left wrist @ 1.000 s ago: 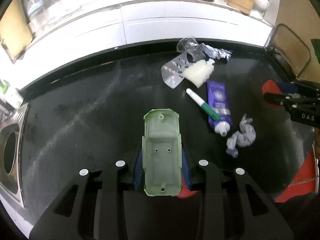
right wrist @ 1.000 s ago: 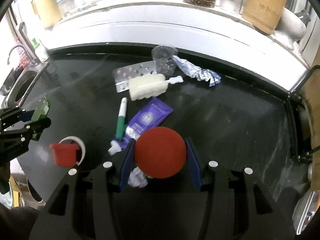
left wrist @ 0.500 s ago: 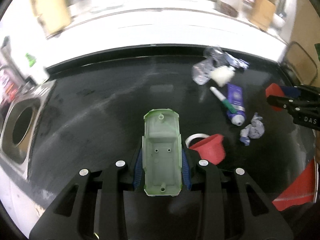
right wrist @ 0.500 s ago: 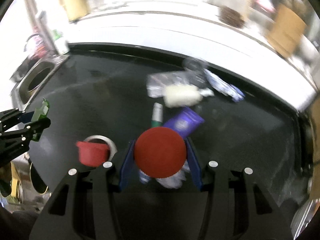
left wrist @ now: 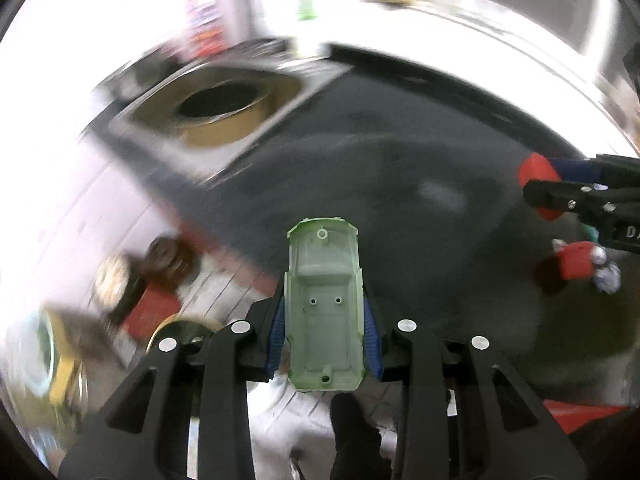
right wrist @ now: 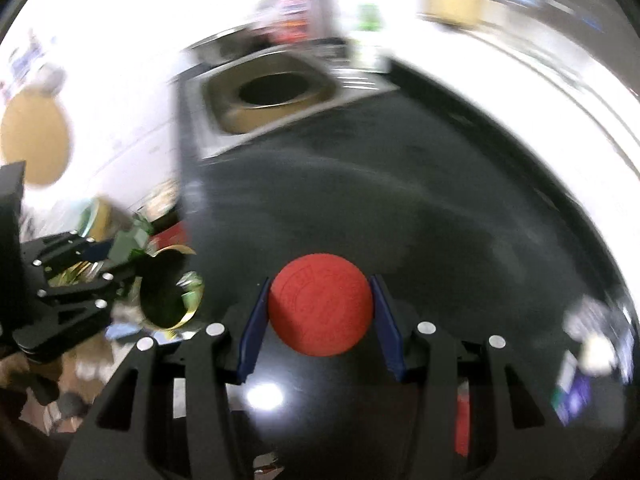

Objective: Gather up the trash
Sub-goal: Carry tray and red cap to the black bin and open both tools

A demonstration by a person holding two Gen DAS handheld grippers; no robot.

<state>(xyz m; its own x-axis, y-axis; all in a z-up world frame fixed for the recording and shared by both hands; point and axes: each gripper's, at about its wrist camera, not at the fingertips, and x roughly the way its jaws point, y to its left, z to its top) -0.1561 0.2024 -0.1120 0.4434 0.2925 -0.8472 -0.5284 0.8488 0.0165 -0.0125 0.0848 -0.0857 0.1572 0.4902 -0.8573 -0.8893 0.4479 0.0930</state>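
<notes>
left gripper (left wrist: 324, 312): clamped on your green plastic shell (left wrist: 323, 308), lower centre, over the counter edge; loosen and it drops short of the bin (right wrist: 166, 300).
right gripper (right wrist: 320, 312): clamped on the red ball (right wrist: 320, 305), centre; it could roll out mid-swing.

Green plastic shell (left wrist: 323, 312) is clamped between the left gripper (left wrist: 324, 320) pads at lower centre. Right gripper (left wrist: 576, 196), with a red object (left wrist: 538, 170) pinched, is seen at right edge; sink (left wrist: 216, 112) is blurred upper left.
</notes>
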